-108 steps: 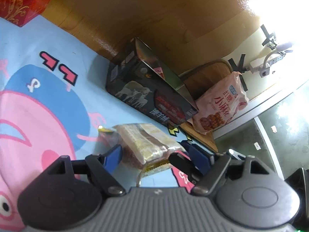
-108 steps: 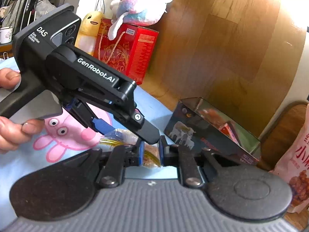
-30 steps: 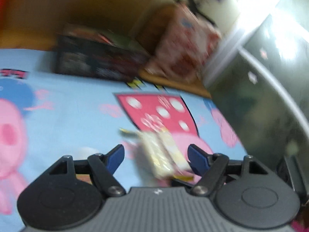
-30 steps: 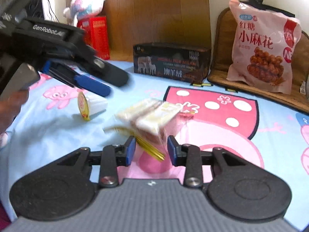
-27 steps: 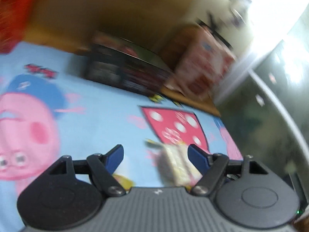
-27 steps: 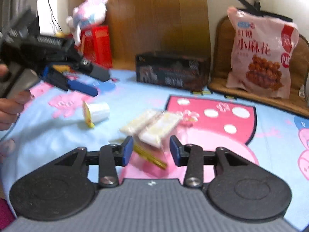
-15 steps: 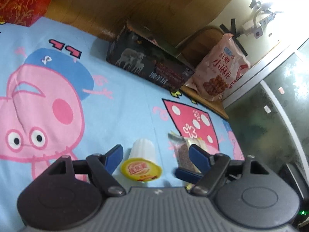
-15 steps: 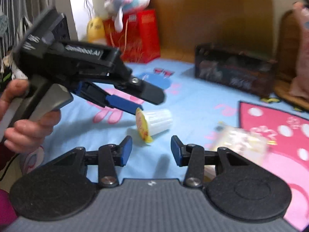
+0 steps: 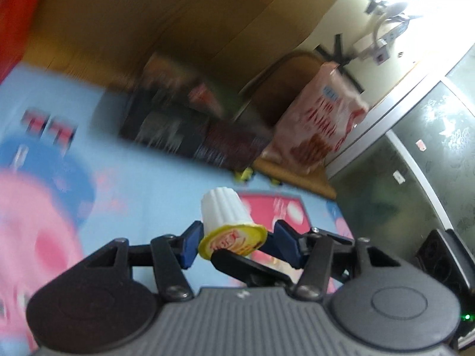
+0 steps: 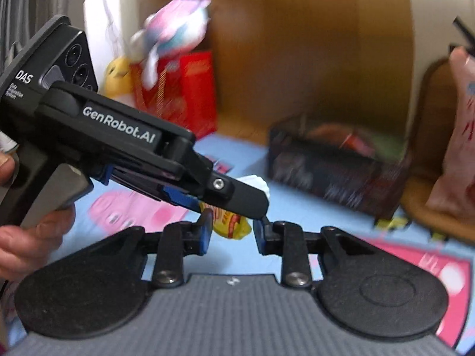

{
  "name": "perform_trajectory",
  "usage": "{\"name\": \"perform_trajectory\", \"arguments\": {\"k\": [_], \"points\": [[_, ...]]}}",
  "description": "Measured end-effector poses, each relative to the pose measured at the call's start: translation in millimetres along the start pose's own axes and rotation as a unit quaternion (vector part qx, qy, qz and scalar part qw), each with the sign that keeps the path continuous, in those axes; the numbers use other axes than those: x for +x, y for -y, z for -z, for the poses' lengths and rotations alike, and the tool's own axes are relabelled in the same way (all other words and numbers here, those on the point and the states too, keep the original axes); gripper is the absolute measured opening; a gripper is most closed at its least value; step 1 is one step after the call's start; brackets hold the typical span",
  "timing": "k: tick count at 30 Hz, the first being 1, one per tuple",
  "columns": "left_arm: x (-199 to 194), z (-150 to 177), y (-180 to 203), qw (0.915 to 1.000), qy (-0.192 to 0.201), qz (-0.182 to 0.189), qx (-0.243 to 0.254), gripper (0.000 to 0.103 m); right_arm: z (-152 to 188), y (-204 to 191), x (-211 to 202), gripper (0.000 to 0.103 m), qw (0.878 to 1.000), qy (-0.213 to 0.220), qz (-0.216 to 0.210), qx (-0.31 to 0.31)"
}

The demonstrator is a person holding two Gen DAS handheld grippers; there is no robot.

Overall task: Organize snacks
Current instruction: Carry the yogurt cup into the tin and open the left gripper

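Note:
A small white ribbed jelly cup [image 9: 224, 210] with a yellow foil lid sits between the blue pads of my left gripper [image 9: 237, 238], which is shut on it and holds it above the blue cartoon mat. In the right wrist view the cup [image 10: 234, 222] shows beneath the left gripper's black finger. My right gripper [image 10: 233, 234] is open, its jaws on either side of the cup's lid, just below the left gripper. The dark open box [image 9: 190, 130] with snacks inside lies ahead at the mat's far edge.
A pink snack bag [image 9: 320, 124] leans on a brown cushion to the right of the box. A red gift box [image 10: 178, 89] with plush toys stands at the back left. A wooden wall runs behind. A dark glass cabinet [image 9: 415, 154] is at the right.
My left gripper has closed on the jelly cup and lifted it off the mat toward the dark box. My right gripper has let go of the wafer pack and come up beside the cup.

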State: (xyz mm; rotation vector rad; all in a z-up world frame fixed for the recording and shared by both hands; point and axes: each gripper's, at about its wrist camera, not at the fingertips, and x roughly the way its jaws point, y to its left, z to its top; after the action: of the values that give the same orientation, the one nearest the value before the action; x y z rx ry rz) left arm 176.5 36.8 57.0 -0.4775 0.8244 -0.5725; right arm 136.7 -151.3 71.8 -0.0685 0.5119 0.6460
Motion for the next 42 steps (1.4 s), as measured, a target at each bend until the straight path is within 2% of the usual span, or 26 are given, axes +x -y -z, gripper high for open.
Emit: {"name": "perform_trajectory", "arguments": {"k": [5, 9, 12, 13, 15, 19, 22, 24, 26, 28, 32, 36, 38, 42], "points": [[29, -58, 8, 0.9994, 0.026, -0.01, 0.019, 0.056, -31, 42, 34, 0.032, 0.999, 0.04, 0.026, 0.006], [63, -96, 3, 0.9989, 0.036, -0.021, 0.019, 0.059, -40, 69, 61, 0.032, 0.997, 0.052, 0.056, 0.01], [89, -110, 1, 0.9986, 0.036, -0.031, 0.021, 0.066, -37, 83, 72, 0.037, 0.993, 0.055, 0.099, 0.005], [96, -113, 0, 0.9985, 0.036, -0.036, 0.021, 0.068, -34, 87, 72, 0.043, 0.992, 0.056, 0.11, 0.007], [106, -115, -2, 0.9984, 0.032, -0.041, 0.019, 0.068, -28, 95, 63, 0.043, 0.992, 0.061, 0.107, 0.026], [100, -105, -2, 0.9987, 0.033, -0.034, 0.018, 0.068, -16, 106, 36, 0.043, 0.989, 0.066, 0.108, 0.07], [78, -92, 9, 0.9968, 0.053, -0.041, 0.044, 0.068, -1, 109, 11, 0.043, 0.986, 0.064, 0.097, 0.117], [61, -79, 17, 0.9964, 0.056, -0.031, 0.056, 0.071, 14, 106, -10, 0.047, 0.983, 0.065, 0.098, 0.142], [47, -59, 25, 0.9951, 0.059, -0.04, 0.069, 0.074, 31, 104, -27, 0.051, 0.979, 0.061, 0.095, 0.168], [40, -37, 29, 0.9948, 0.047, -0.052, 0.075, 0.075, 51, 102, -44, 0.052, 0.975, 0.049, 0.09, 0.197], [38, 7, 29, 0.9972, 0.005, -0.048, 0.057, 0.075, 81, 90, -53, 0.052, 0.968, 0.016, 0.081, 0.237], [43, 46, 24, 0.9986, -0.046, -0.021, 0.017, 0.075, 103, 74, -69, 0.052, 0.962, 0.013, 0.06, 0.266], [47, 60, 22, 0.9977, -0.066, -0.012, 0.005, 0.075, 107, 66, -67, 0.052, 0.963, 0.005, 0.038, 0.266], [31, 75, 22, 0.9982, -0.06, -0.005, -0.002, 0.072, 106, 45, -72, 0.051, 0.967, 0.01, 0.028, 0.252]]}}
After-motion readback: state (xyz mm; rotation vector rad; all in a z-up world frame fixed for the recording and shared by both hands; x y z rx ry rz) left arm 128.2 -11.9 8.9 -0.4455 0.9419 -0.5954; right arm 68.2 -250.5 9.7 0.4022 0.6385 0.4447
